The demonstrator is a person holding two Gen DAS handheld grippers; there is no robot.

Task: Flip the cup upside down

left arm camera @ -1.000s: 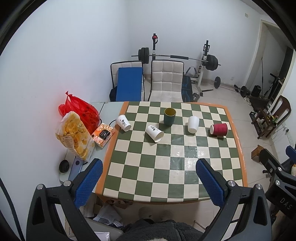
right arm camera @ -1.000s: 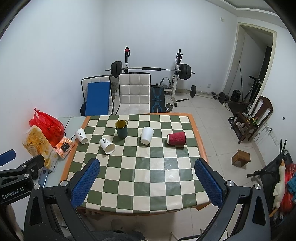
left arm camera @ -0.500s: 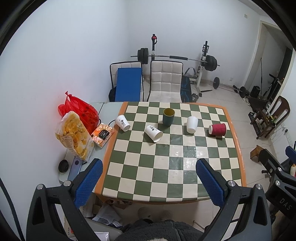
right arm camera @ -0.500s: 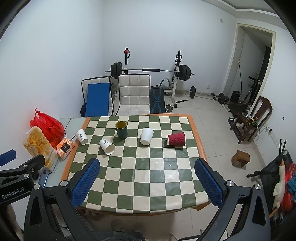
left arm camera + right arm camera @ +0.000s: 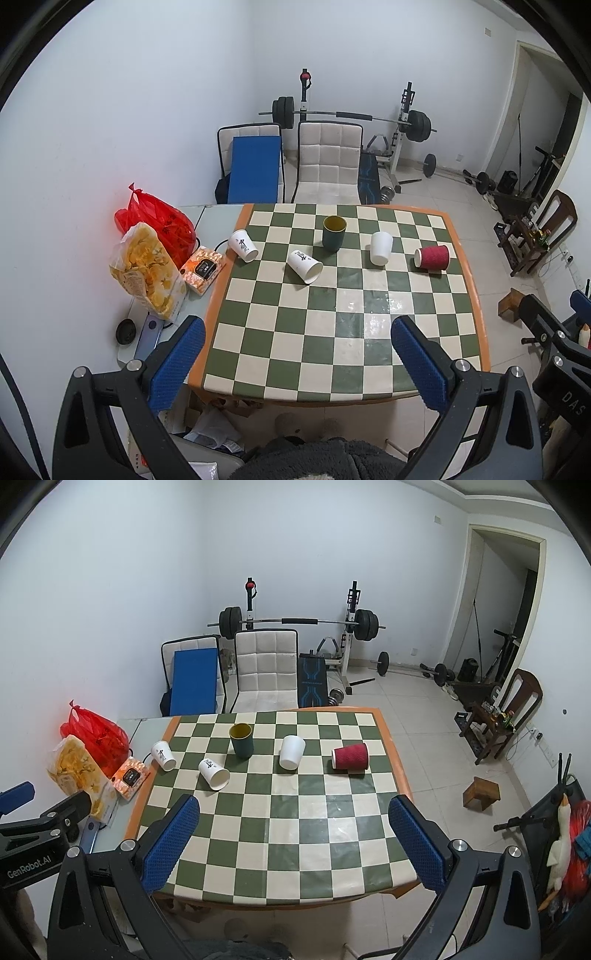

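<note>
The green cup stands upright near the tabletop's far edge, well apart from both wide, empty claws; the left claw seems slightly nearer.

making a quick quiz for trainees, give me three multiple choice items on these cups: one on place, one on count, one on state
1. Where does the dark green cup stand?
A. far half of the checkered table
B. near edge
C. floor

2. How many cups are on the table?
A. three
B. five
C. seven

3. How is the red ribbed cup positioned?
A. upright
B. upside down
C. on its side

Key: 1 A, it sits among the far squares. 2 B, two printed white, one plain white, green, red. 3 C, its mouth faces sideways.
</note>
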